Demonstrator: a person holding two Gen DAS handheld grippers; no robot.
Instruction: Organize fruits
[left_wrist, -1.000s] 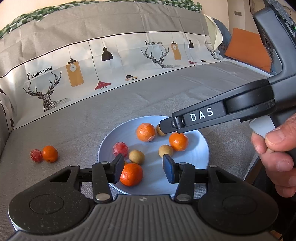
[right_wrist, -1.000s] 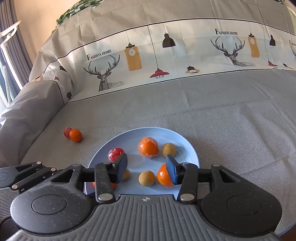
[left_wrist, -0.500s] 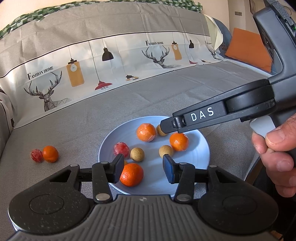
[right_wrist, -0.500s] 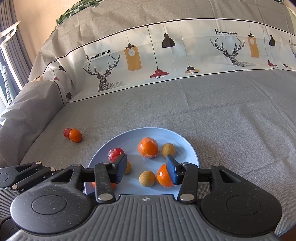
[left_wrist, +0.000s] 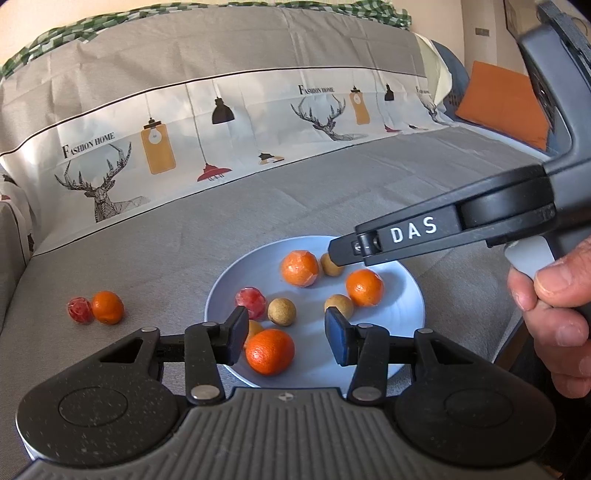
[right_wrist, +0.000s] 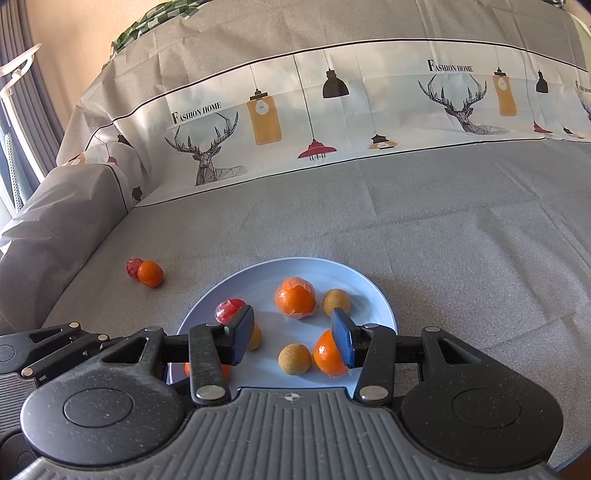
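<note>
We hold both grippers low over the blue plate (left_wrist: 406, 317) on the grey sofa cover (right_wrist: 443, 221). The left gripper (left_wrist: 282, 332) is part-open and empty, its jaws closing slightly above a mandarin (left_wrist: 269, 350) at the plate's 6 o'clock rim. The right gripper (right_wrist: 291, 338) is also part-open and grips nothing; a longan (right_wrist: 294, 359) sits below its gap.

One mandarin (left_wrist: 107, 307) and a red fruit (left_wrist: 79, 309), touching each other, lie off the plate at 9 o'clock, well apart from it. We judge they belong on the plate.

The risk: round fruit could roll off the shallow plate if nudged, and the soft cover may let the plate tip under pressure. Both grippers angle downward, the right hand (left_wrist: 554, 314) on its handle.
</note>
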